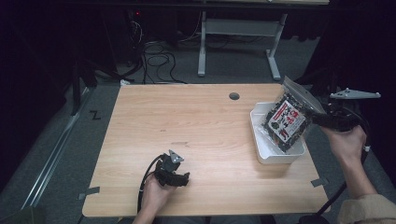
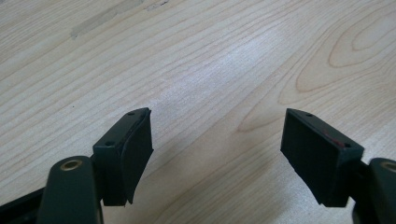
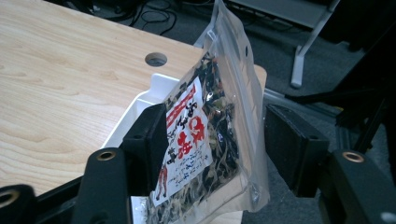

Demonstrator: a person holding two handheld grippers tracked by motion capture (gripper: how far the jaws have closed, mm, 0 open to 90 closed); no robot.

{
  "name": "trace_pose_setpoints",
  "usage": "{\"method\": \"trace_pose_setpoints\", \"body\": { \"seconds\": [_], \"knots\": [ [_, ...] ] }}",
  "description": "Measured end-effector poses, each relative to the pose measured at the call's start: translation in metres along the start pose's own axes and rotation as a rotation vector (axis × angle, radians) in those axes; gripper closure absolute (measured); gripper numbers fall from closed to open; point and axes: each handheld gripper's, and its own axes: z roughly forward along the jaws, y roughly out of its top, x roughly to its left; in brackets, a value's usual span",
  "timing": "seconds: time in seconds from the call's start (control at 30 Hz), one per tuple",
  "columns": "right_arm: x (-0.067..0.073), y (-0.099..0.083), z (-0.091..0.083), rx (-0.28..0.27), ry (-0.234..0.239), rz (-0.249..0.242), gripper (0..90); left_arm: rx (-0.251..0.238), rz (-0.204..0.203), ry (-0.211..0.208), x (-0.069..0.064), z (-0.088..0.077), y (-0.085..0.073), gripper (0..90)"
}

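Observation:
A clear bag of dark dried food with a red-and-white label (image 1: 286,119) stands tilted in a white tray (image 1: 275,157) at the table's right edge. My right gripper (image 1: 312,116) comes in from the right at the bag's upper part. In the right gripper view the bag (image 3: 205,130) stands between the wide-apart jaws of this gripper (image 3: 217,116): it lies against the left pad, with a gap to the right pad. My left gripper (image 1: 180,173) rests on the wooden table (image 1: 196,121) near the front edge, and the left gripper view shows it open (image 2: 217,140) with bare wood between its jaws.
A round cable hole (image 1: 234,96) lies near the table's far edge, left of the tray. Behind the table stand a grey desk frame (image 1: 202,51) and loose cables (image 1: 159,60) on the floor. Tape strips mark the front corners (image 1: 320,182).

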Motion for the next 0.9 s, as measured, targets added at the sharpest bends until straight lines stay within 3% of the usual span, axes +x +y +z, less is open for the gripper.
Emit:
{"method": "trace_pose_setpoints", "body": {
  "seconds": [0.3,0.53,0.7,0.9],
  "knots": [
    [0.005,-0.002,-0.019,-0.068,-0.014,-0.025,40.1,-0.001,0.004,0.0,0.0,-0.001,0.0,25.4],
    [0.028,-0.009,-0.032,-0.125,0.035,-0.08,40.8,-0.005,0.004,0.001,-0.001,-0.001,0.0,25.4],
    [0.053,-0.024,-0.028,-0.142,0.159,-0.091,42.5,-0.008,0.006,0.0,-0.002,-0.002,0.0,25.5],
    [0.089,-0.054,-0.009,-0.099,0.297,-0.09,44.3,-0.014,0.01,-0.002,-0.002,-0.003,0.001,25.5]
  ]
}}
